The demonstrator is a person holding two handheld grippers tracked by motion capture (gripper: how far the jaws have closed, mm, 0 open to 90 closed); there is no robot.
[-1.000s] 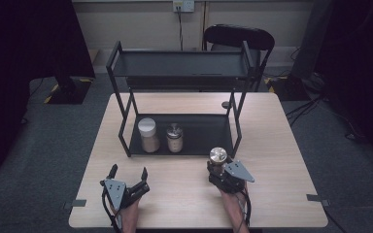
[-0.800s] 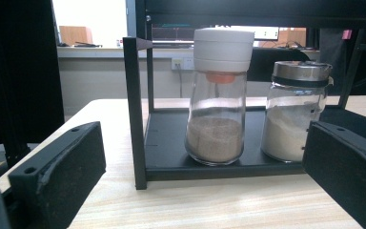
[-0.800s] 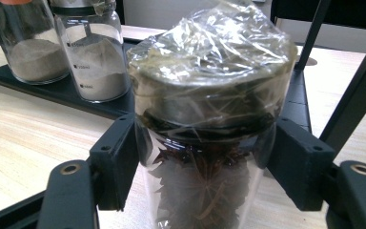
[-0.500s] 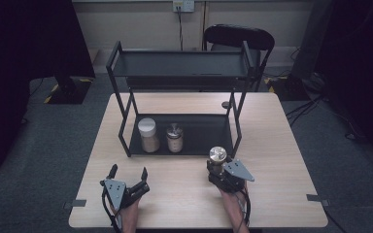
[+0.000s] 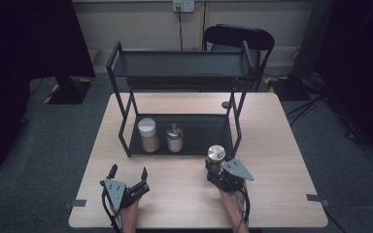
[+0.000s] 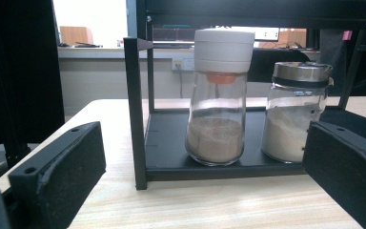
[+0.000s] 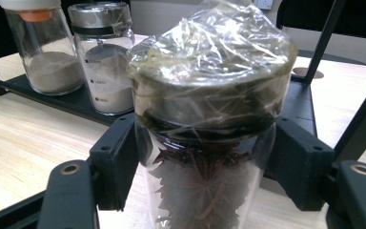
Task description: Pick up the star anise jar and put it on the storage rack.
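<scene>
My right gripper is shut on a glass jar of star anise, whose metal lid is covered in plastic wrap. The jar stands upright on the table just in front of the black rack's right front leg. On the rack's lower shelf stand a white-capped jar of brown powder and a metal-lidded jar of pale powder. My left gripper rests at the table's front left, open, with nothing between its jaws. It faces the two shelved jars.
The rack's upper shelf is bare. A small dark disc lies on the wooden table behind the rack's right side. A black chair stands beyond the far edge. Dark floor surrounds the table.
</scene>
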